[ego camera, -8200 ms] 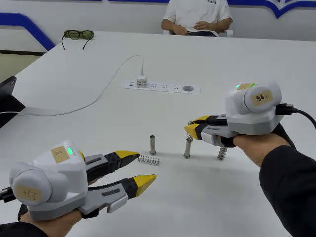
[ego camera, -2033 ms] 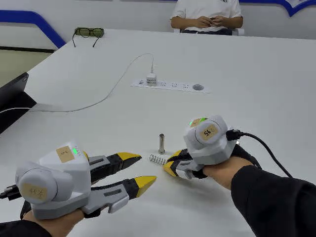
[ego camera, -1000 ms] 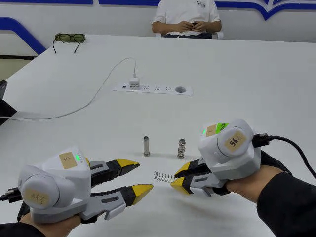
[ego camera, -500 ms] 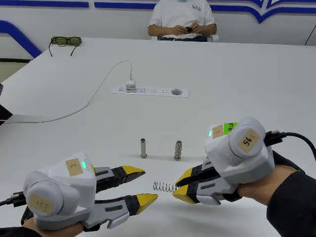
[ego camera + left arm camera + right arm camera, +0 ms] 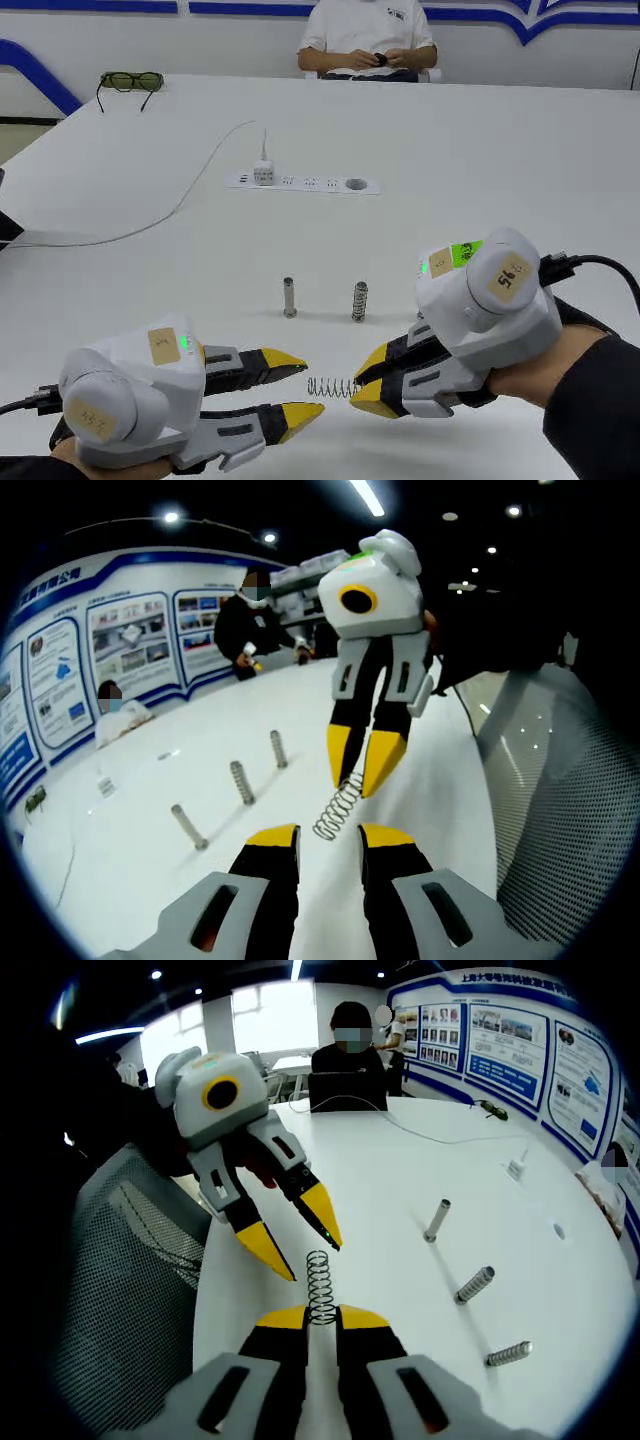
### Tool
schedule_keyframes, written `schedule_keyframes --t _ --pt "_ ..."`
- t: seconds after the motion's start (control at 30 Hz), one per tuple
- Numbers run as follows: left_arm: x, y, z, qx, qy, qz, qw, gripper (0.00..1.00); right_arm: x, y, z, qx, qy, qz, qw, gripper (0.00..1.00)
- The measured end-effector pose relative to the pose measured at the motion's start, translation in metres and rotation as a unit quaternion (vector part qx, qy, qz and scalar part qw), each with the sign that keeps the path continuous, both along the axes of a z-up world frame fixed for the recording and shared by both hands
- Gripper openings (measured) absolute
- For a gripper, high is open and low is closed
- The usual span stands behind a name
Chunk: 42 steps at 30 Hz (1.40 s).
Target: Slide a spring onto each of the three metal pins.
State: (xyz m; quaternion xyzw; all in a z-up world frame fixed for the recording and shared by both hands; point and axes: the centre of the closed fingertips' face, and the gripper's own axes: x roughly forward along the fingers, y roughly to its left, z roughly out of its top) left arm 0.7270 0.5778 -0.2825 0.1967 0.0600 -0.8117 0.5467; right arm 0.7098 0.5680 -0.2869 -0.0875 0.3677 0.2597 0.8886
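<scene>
Spring lies level between the two sets of tips. One end is nipped in the right hand-held gripper, whose jaws are closed down to the coil's width. The free end reaches the mouth of the left hand-held gripper. Its jaws are parted with nothing in them; cannot tell whether the coil touches a tip.

Bare pin stands upright beyond the left hand-held gripper's tips. A pin already carrying a spring stands beyond the right one's tips, well apart from both. The right gripper view shows a third sprung pin off to that hand-held gripper's right.

White table is bare around the pins and to either side of the tips. Power strip and cable are far ahead. Glasses and a seated person are at the far edge. The table's near edge runs just behind both hand-held grippers, with a mesh chair past it.
</scene>
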Motion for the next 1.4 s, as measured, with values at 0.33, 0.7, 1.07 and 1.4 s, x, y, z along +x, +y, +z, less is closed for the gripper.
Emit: schedule_keyframes --t 0.33,0.7,1.07,1.4 --pt "-0.005 0.001 -0.002 0.004 -0.015 -0.018 0.9997 0.17 -0.004 0.007 0.0 0.003 0.013 0.019 0.9997 0.11" --pt "-0.008 0.002 -0.005 0.009 -0.022 -0.027 0.9994 0.12 -0.005 0.009 0.01 0.014 0.011 0.018 0.9997 0.11" --pt "-0.005 0.001 -0.005 0.01 -0.012 -0.018 0.9997 0.11 0.005 0.012 0.027 0.022 -0.015 0.013 0.9996 0.11" --pt "-0.007 0.0 -0.004 0.01 -0.005 -0.015 0.9998 0.11 0.014 0.019 0.04 0.032 -0.035 0.014 0.9988 0.11"
